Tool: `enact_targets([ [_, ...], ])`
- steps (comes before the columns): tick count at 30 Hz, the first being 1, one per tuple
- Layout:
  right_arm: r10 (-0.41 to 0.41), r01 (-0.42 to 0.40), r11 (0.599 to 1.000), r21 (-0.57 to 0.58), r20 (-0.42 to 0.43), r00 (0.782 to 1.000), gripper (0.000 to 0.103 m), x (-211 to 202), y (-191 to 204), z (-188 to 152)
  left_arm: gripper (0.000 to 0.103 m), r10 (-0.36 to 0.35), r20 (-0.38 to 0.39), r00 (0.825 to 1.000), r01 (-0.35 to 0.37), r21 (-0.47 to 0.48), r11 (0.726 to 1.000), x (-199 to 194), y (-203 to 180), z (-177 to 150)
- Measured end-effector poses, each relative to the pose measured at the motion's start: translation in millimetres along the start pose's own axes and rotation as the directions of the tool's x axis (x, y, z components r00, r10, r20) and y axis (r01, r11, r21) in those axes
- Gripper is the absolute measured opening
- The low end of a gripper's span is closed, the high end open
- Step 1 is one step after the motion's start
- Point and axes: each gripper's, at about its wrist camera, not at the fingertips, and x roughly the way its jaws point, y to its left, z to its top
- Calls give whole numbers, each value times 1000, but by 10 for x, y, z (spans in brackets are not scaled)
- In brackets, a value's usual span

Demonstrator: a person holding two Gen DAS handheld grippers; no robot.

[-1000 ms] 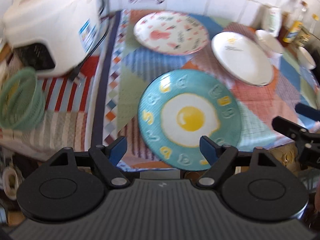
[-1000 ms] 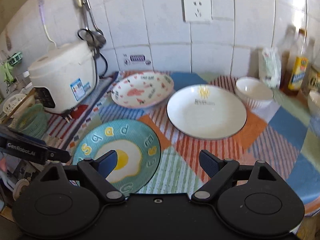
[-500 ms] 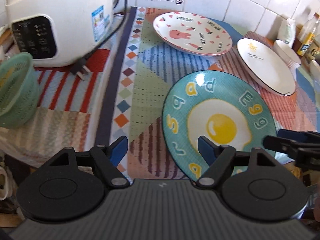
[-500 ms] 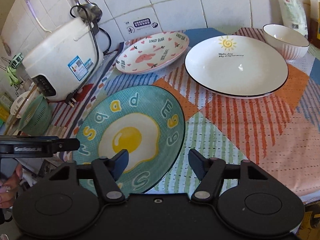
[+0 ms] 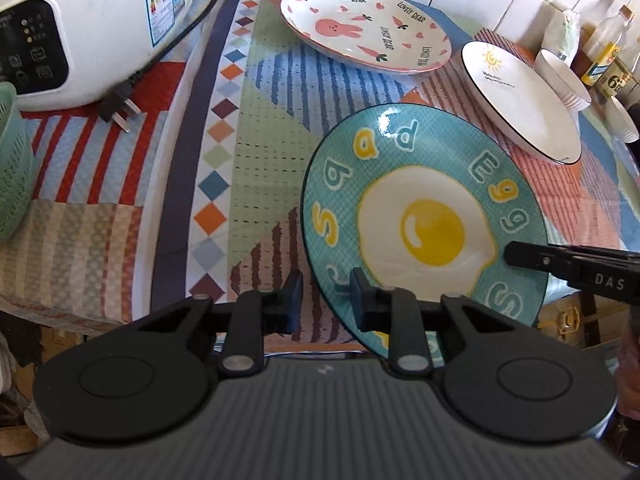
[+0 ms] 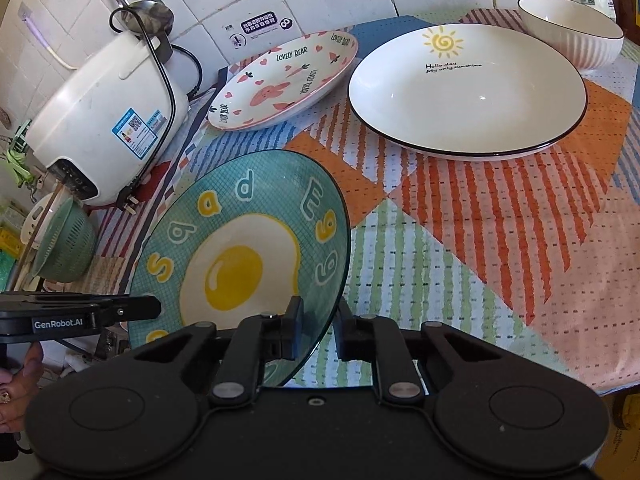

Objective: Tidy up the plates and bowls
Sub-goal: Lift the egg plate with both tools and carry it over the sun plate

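Observation:
The teal plate with a fried egg (image 5: 420,216) (image 6: 240,248) lies on the patchwork cloth, its near rim over the table's front edge. My left gripper (image 5: 326,300) straddles its near left rim; the jaws are closing, and a strip of cloth still shows between the left finger and the rim. On the near right rim my right gripper (image 6: 318,330) is closing too, with both pads against the rim. The right gripper's fingers (image 5: 532,258) reach in from the right in the left wrist view. Behind lie a pink bunny plate (image 5: 366,28), a white sun plate (image 6: 468,88) and a white ribbed bowl (image 6: 572,28).
A white rice cooker (image 5: 80,20) stands at the back left with its loose plug (image 5: 120,108) on the cloth. Beside it sits a green strainer basket (image 5: 12,160). Bottles (image 5: 604,56) and another small bowl (image 5: 620,120) crowd the back right corner by the tiled wall.
Both grippers have come down and in to the egg plate's near rim. Their jaws, wide apart a second ago, have narrowed around the rim, left and right.

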Motion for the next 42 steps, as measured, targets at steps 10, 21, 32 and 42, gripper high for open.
enact_targets([
  [10,10,-10,1000,14,-24,1000,21,30,-14,52,21,-75,-28,997,70,-147,987,104,89,39],
  [21,-9,4,995,-105,-45,999,22,-17,99,175,20,-117,-80,990,88,-298,950,44,156,61],
  [32,43,-47,985,-169,-28,999,22,-111,82,353,21,-59,-50,997,43,-272,961,-151,10,188],
  [42,79,-76,981,-178,13,997,24,-485,47,544,21,-58,21,998,61,-250,966,-553,-232,415],
])
